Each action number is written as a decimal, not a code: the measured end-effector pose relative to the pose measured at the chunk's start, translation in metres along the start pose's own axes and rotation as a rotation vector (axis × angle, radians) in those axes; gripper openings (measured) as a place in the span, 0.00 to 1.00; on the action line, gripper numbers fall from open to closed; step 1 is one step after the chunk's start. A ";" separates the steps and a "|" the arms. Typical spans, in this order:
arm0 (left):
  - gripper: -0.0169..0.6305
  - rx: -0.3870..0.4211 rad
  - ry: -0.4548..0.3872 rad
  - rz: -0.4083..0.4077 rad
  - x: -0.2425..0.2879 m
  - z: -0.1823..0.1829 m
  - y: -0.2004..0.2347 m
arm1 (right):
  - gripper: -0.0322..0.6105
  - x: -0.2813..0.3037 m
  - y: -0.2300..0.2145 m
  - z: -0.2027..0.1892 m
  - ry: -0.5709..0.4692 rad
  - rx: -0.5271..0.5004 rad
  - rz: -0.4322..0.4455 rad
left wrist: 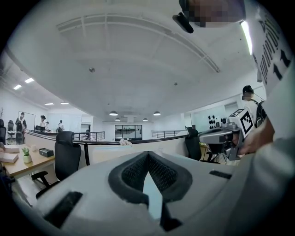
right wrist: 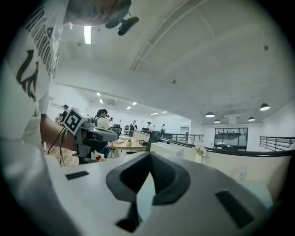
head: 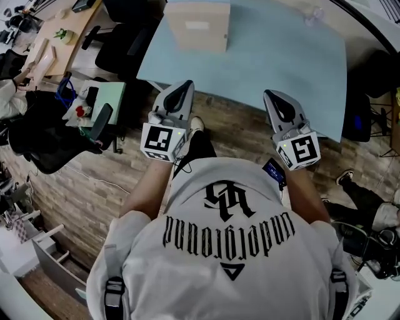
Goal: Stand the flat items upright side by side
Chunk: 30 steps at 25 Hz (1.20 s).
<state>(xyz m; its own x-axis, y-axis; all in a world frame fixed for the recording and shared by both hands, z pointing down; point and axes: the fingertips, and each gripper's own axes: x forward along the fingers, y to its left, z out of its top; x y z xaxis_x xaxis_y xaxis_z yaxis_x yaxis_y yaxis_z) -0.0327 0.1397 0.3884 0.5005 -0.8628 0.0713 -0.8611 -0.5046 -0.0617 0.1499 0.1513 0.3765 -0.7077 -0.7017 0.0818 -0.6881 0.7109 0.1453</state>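
Observation:
A light blue table [head: 281, 69] lies ahead of me, and a cardboard box [head: 197, 25] stands on its far middle. No flat items can be made out in any view. My left gripper [head: 184, 87] hovers at the table's near edge, shut and empty. My right gripper [head: 272, 97] hangs level beside it, also shut with nothing in it. In the left gripper view the jaws [left wrist: 147, 154] meet, with the right gripper [left wrist: 226, 136] off to the right. The right gripper view shows shut jaws [right wrist: 150, 156] and the left gripper [right wrist: 92, 133] to the left.
A small clear vessel [head: 312, 15] sits at the table's far right. Black office chairs [head: 122, 47] and a cluttered green-topped stand [head: 103, 94] are to the left. A dark chair [head: 359, 119] stands at the right. People work at desks [right wrist: 124, 145] beyond.

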 end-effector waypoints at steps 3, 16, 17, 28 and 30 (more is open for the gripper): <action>0.03 0.039 0.012 0.001 -0.020 0.002 -0.033 | 0.06 -0.033 0.015 -0.002 -0.002 0.004 0.011; 0.03 0.010 0.007 0.067 -0.115 0.030 -0.067 | 0.06 -0.097 0.087 0.015 -0.028 -0.009 0.049; 0.03 0.010 0.000 0.073 -0.120 0.031 -0.068 | 0.06 -0.099 0.091 0.014 -0.032 -0.011 0.052; 0.03 -0.009 -0.018 0.095 -0.151 0.024 -0.059 | 0.06 -0.098 0.114 0.026 -0.049 -0.031 0.085; 0.03 -0.007 -0.023 0.100 -0.155 0.022 -0.061 | 0.06 -0.100 0.117 0.024 -0.052 -0.029 0.090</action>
<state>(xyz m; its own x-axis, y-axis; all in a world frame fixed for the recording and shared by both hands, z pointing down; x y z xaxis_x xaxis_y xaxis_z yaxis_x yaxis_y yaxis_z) -0.0557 0.3031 0.3595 0.4140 -0.9093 0.0425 -0.9074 -0.4160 -0.0608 0.1364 0.3052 0.3617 -0.7744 -0.6311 0.0448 -0.6169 0.7689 0.1679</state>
